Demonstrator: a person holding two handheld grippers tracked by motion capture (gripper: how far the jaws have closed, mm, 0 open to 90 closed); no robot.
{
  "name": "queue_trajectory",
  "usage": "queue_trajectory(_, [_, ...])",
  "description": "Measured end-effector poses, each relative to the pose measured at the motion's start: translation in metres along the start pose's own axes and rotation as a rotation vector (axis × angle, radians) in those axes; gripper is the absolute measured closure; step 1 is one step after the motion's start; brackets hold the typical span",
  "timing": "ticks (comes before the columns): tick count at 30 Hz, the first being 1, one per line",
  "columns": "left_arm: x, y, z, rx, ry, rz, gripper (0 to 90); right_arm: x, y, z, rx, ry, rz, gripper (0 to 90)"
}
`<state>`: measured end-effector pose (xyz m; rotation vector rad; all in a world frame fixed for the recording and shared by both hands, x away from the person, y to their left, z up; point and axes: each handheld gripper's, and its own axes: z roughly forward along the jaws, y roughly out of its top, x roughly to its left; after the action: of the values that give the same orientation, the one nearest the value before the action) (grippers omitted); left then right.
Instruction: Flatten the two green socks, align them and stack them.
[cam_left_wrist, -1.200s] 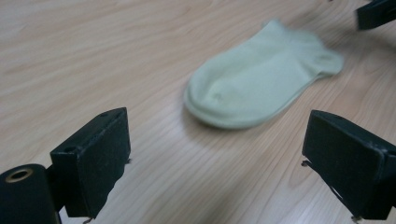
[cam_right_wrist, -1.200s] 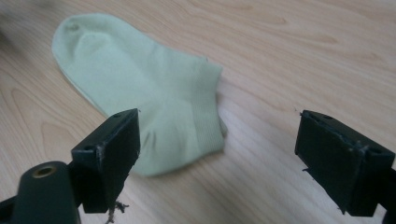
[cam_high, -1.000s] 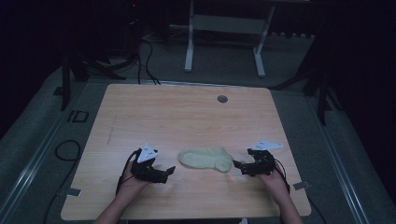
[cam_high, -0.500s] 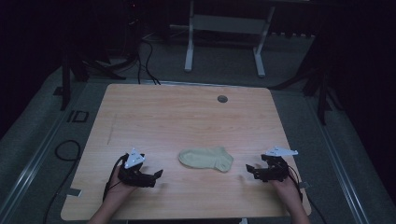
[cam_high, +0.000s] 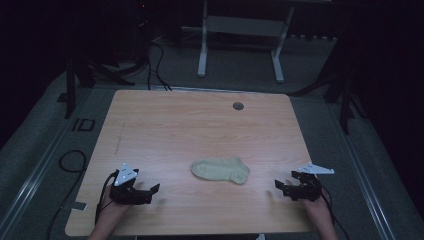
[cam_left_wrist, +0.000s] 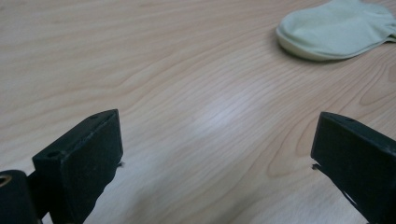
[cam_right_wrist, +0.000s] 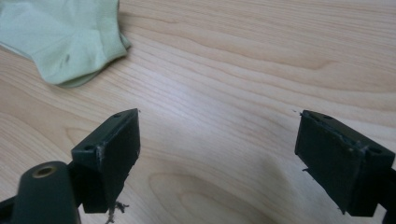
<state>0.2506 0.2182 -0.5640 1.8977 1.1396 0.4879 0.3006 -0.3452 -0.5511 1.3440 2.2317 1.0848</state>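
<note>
A pale green ankle sock (cam_high: 220, 170) lies flat on the wooden table (cam_high: 200, 125), a little toward 6 o'clock of the table's middle, its rounded toe pointing to 9 o'clock and its cuff and heel end to 3 o'clock. It looks doubled over on itself, though the layers cannot be told apart.

The left gripper (cam_high: 148, 193) sits low near the 7 o'clock corner, well apart from the sock, its jaws spread wide with nothing but bare wood between them. In the left gripper view the sock (cam_left_wrist: 336, 29) shows off at about 1 o'clock of the jaws. The right gripper (cam_high: 281, 187) rests near the 5 o'clock corner, also released and empty; in the right gripper view the sock's cuff end (cam_right_wrist: 65, 39) lies up at 11 o'clock, clear of the jaws.

Judged from this, the work with the sock is either at a pause or finished: both claws stand off on either side and neither reaches. If more handling is meant, the next move calls for each gripper to travel inward to one end of the sock and pinch the fabric low against the wood.

There is ample room. The near edge runs close beneath both hands, so wrists should stay above the tabletop. The only other feature is a round cable grommet (cam_high: 238, 106) far off toward 12 o'clock.
</note>
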Motion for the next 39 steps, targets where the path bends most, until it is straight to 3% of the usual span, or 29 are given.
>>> queue_trajectory(6, [0.008,-0.010,-0.012,-0.013,0.013,-0.031,2.4,-0.003,-0.006,-0.004,0.001,-0.009,0.014,14.0])
queue_trajectory(15, [0.013,-0.020,-0.030,-0.031,0.037,-0.046,2.4,-0.005,-0.015,-0.014,-0.024,-0.022,0.033,14.0])
queue_trajectory(20, [0.015,-0.025,-0.038,-0.043,0.044,-0.062,2.4,-0.005,-0.020,-0.018,-0.033,-0.049,0.038,14.0])
queue_trajectory(29, [0.023,-0.039,-0.054,-0.062,0.078,-0.096,2.4,-0.019,-0.030,-0.028,-0.066,-0.085,0.100,14.0])
queue_trajectory(33, [0.024,-0.041,-0.055,-0.065,0.104,-0.097,2.4,-0.021,-0.030,-0.025,-0.068,-0.095,0.095,14.1])
queue_trajectory(39, [0.024,-0.042,-0.056,-0.071,0.105,-0.100,2.4,-0.018,-0.030,-0.019,-0.029,-0.120,0.049,14.1])
